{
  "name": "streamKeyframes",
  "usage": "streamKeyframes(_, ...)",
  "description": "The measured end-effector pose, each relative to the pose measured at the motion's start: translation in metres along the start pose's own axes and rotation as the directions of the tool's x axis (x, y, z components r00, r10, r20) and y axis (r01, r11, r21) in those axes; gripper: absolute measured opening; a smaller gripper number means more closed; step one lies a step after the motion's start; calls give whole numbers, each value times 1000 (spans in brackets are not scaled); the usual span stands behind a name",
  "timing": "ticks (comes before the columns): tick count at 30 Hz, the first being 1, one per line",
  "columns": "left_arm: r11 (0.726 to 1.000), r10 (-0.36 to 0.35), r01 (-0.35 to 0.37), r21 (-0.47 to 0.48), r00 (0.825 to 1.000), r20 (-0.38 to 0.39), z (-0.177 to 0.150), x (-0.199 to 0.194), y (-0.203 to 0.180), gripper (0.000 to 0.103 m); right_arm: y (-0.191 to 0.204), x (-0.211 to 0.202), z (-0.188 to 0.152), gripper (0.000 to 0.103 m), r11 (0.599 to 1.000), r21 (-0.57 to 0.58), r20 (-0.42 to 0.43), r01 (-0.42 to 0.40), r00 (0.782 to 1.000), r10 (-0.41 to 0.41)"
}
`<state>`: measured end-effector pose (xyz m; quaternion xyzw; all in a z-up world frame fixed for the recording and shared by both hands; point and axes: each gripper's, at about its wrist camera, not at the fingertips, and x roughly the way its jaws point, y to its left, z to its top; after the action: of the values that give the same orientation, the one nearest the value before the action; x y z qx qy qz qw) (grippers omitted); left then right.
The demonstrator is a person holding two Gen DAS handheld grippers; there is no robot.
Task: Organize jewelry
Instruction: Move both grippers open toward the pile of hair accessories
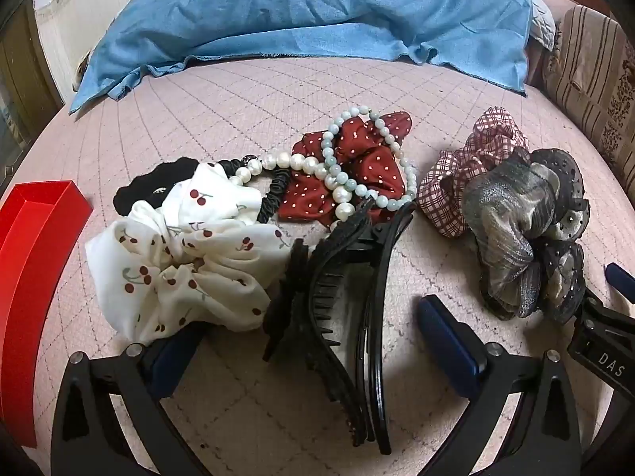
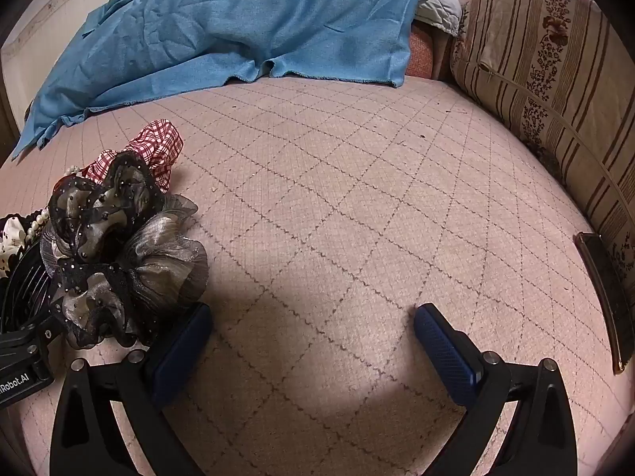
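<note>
Left wrist view: the red tray at nine o'clock is cut off by the frame edge, so its far end is hidden. The black scrunchie lies half buried under the cherry-print scrunchie, which also covers the tip of the near finger at seven o'clock. A pearl strand and a pale green bead bracelet drape over the red dotted scrunchie at twelve. The left gripper has its fingers spread wide, straddling the black hair claw without pinching it. At two o'clock the plaid scrunchie touches the grey organza scrunchie. The right gripper shows only partly at four o'clock.

Right wrist view: the right gripper is spread wide over bare quilted bedcover, holding nothing; its nine-o'clock finger rests just beside the grey organza scrunchie. The remaining pile is cut off at nine o'clock. A blue cloth lies at twelve, a striped cushion at two.
</note>
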<state>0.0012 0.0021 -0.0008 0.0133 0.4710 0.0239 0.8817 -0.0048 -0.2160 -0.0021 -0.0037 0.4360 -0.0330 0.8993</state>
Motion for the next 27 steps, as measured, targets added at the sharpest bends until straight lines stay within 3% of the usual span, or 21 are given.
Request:
streamKeyframes(7, 1000, -14, 14, -9, 1000, -3, -1, -1, 4, 103, -1, 1, 0, 103, 1000, -1, 3, 1, 1000, -1)
streamKeyframes(11, 998, -44, 46, 38, 998, -42, -2, -4, 3, 103, -2, 2, 2, 103, 1000, 1, -5, -4, 1000, 4)
streamKeyframes(16, 993, -102, 108, 49, 988, -113, -8, -26, 11, 103, -6, 2, 6, 103, 998, -10, -92, -57, 994, 56)
streamKeyframes(19, 993, -111, 114, 30, 990, -89, -19, -47, 20, 103, -9, -4, 0, 103, 997, -7, -72, -76, 995, 75)
streamKeyframes(22, 995, -97, 99, 33, 994, -40, -29, -73, 29, 103, -6, -17, -10, 103, 999, -30, -60, -35, 998, 34)
streamKeyframes(27, 997, -76, 75, 30, 997, 26, -32, -109, 42, 103, -12, -46, -26, 103, 999, 29, -46, -32, 998, 34)
